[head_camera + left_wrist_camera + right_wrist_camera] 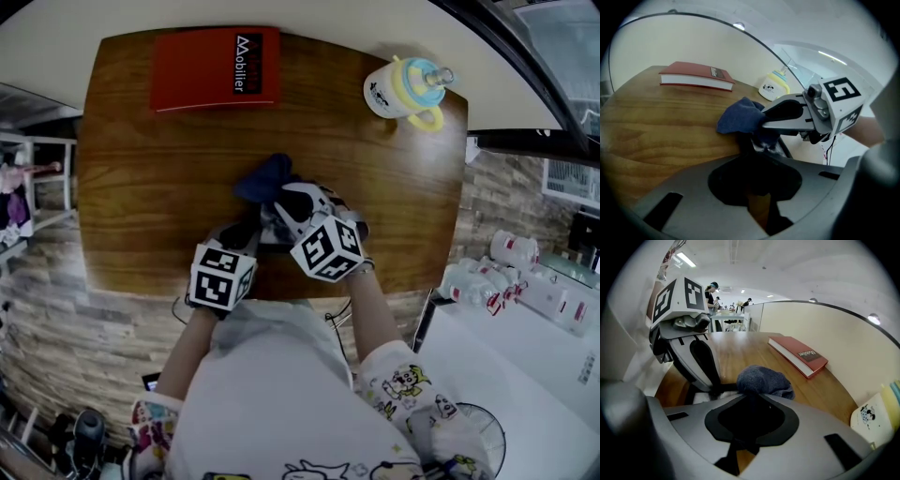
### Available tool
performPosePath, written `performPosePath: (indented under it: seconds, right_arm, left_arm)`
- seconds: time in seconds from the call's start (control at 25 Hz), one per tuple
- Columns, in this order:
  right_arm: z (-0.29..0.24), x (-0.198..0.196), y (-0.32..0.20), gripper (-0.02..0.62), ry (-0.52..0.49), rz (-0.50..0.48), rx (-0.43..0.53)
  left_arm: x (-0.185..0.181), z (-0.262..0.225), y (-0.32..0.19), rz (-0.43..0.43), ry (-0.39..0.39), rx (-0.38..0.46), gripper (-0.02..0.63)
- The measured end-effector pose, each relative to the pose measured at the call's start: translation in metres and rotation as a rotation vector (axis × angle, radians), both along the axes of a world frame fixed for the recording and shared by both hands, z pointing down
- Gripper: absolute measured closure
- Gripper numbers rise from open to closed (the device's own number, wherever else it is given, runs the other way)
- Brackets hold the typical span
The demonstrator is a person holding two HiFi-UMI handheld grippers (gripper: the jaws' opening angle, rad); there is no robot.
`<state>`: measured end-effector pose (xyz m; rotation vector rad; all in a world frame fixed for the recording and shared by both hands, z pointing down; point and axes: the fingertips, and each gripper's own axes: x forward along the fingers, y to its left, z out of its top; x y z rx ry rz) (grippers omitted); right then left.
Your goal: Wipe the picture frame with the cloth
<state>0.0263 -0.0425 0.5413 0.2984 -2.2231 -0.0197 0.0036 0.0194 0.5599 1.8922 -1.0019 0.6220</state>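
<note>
Picture frame [270, 228] is small and mostly buried between the two grippers. It sits mid-table, just toward 6 o'clock from the bunched blue cloth [265, 176]. The left gripper [251, 234] has its fingers drawn in narrow on a dark thing that I read as the frame's near edge, so that one's the holder. The right gripper [286, 202] is pinching the cloth, with the wad poking past its tips toward 12 o'clock. Can't tell if the wad is actually on the frame or just over it.

Tips for the wipe itself, imo: hold the left one steady and don't squeeze harder, since a thin frame could twist or pop out. Drag the wad across the face in short passes, 3 to 9 o'clock, with light pressure. Let the loose cloth make the contact, not the hard fingertips, which might scratch it. Watch that the grippers don't knock, they're right beside each other. The red book [216, 68] at 11 o'clock and the cup [403, 89] at 2 o'clock are well apart from all this.
</note>
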Motion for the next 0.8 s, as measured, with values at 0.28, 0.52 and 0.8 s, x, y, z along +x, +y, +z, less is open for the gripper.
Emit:
performPosePath:
  seconds: [0.28, 0.52, 0.8]
  right_arm:
    - [-0.001, 0.024, -0.002, 0.541, 0.024, 0.058, -0.003]
    - [-0.004, 0.05, -0.006, 0.541, 0.03, 0.149, -0.019]
    - [-0.004, 0.071, -0.005, 0.541, 0.007, 0.259, -0.041]
  left_arm:
    - [-0.001, 0.0, 0.001, -0.026, 0.037, -0.031, 0.551]
    - [-0.002, 0.0, 0.001, -0.037, 0.049, -0.035, 0.551]
    - [-0.001, 0.001, 0.001, -0.043, 0.058, -0.041, 0.551]
